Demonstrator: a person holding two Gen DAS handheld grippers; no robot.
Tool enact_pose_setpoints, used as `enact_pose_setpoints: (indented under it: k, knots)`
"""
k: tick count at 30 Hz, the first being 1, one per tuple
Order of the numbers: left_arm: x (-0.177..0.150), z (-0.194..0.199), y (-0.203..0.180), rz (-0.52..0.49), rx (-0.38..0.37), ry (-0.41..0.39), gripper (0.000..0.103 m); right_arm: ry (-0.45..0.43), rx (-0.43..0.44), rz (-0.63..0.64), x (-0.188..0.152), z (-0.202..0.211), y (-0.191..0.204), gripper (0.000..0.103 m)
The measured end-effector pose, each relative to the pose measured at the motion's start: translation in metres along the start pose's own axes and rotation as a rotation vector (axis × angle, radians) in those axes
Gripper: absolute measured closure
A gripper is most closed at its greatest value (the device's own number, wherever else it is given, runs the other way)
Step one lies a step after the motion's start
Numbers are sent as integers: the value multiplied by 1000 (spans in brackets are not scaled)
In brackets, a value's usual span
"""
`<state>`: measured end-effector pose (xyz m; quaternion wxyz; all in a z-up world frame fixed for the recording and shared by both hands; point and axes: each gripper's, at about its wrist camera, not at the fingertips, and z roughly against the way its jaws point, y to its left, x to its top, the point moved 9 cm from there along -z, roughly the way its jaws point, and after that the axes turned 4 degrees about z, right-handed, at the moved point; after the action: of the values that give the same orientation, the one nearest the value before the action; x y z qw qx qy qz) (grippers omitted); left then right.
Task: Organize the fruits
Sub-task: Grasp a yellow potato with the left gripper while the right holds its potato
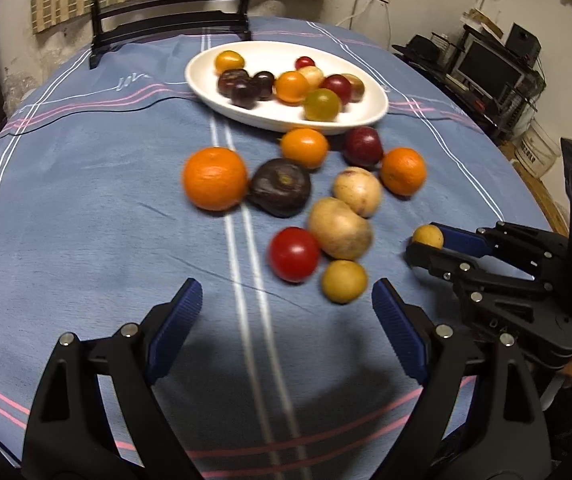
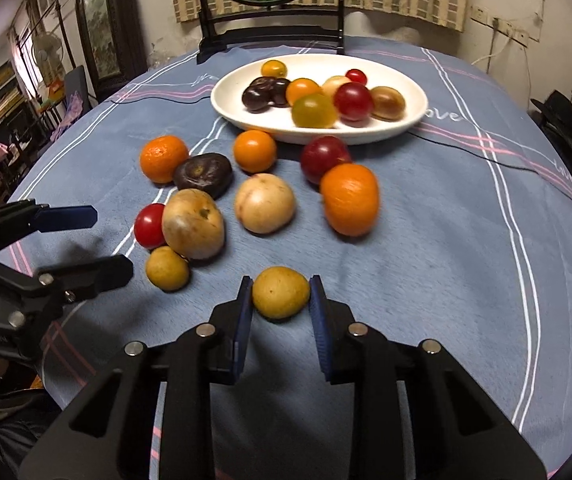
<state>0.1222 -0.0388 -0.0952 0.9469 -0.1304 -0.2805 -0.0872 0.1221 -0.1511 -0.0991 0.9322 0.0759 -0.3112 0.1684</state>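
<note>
My right gripper (image 2: pixel 281 294) is shut on a small yellow fruit (image 2: pixel 281 292), its blue pads pressed to both sides, low over the cloth; the same small yellow fruit (image 1: pixel 428 236) shows between that right gripper's (image 1: pixel 426 245) tips in the left wrist view. My left gripper (image 1: pixel 286 304) stands open with nothing between its fingers, short of a red tomato (image 1: pixel 294 254) and another yellow fruit (image 1: pixel 344 281). Several oranges, tan fruits and dark plums lie loose on the cloth. A white oval plate (image 1: pixel 366 120) behind them holds several small fruits.
A blue striped tablecloth (image 2: pixel 446 240) covers the round table. A dark wooden screen stand (image 2: pixel 270 36) sits at the far edge behind the plate. Shelves and a monitor (image 1: pixel 490 66) stand beyond the table on the right.
</note>
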Motion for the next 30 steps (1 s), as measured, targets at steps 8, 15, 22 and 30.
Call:
enact_pose_setpoints:
  k: [8,15,22,30]
  knots:
    - [-5,-21,-17,2,27,27,16,-22,31,-14,-7,9,-1,74]
    - [-5,-33,-25,-66,115,25,43,-17,69,-38,-14,9,-4,74]
    - [-2,-29,-23,-66,97,18,74,-17,72,-41,-15,9,-4,74]
    - [2,-11,-15,-45,74,-8,74,-31,63,-35,-12,17,-2,74]
